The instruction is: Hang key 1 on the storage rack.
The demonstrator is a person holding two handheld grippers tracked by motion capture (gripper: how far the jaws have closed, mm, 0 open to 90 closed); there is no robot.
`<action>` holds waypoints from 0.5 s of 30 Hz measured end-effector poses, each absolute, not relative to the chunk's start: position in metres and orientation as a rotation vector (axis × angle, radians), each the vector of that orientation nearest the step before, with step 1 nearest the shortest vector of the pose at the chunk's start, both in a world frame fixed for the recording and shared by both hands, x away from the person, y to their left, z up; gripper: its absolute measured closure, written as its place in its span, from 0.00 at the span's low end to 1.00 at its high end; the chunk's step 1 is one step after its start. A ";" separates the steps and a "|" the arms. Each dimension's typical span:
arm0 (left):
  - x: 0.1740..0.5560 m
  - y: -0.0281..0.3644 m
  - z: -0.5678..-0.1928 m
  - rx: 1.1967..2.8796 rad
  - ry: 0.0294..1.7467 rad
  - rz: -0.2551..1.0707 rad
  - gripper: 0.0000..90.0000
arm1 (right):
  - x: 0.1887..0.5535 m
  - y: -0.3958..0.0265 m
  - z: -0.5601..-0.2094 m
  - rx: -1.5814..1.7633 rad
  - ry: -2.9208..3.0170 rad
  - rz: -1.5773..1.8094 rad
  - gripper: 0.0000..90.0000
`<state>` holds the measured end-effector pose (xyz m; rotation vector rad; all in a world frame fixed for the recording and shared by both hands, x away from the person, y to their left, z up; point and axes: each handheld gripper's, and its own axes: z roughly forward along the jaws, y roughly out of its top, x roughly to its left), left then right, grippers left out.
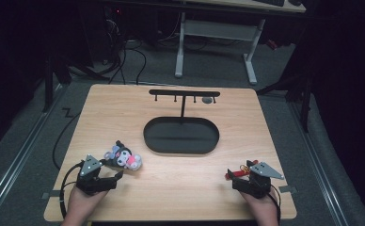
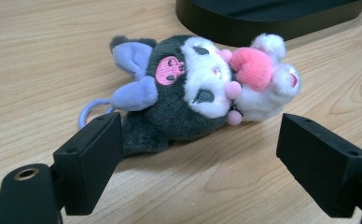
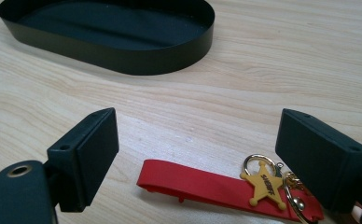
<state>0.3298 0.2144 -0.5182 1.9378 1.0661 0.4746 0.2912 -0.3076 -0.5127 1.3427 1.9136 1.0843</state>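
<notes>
Both tools held low, jaws spread.
The left tool and right tool sat in the person's hands, both wide apart, gripping nothing.

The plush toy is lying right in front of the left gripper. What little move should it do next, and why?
Probably ease the left gripper forward a little, then close it. Its fingers stand open on either side of the plush toy, which lies on its side on the table, but they do not reach around its body yet.
</notes>
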 end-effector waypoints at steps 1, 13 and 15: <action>0.330 0.213 -0.518 1.943 1.058 0.480 0.17 | 0.292 -0.307 -0.513 1.333 1.928 1.080 0.15; 0.328 0.211 -0.517 1.955 1.026 0.493 0.17 | 0.293 -0.299 -0.513 1.302 1.967 1.059 0.16; 0.328 0.210 -0.517 1.957 1.022 0.494 0.17 | 0.293 -0.299 -0.513 1.297 1.971 1.053 0.16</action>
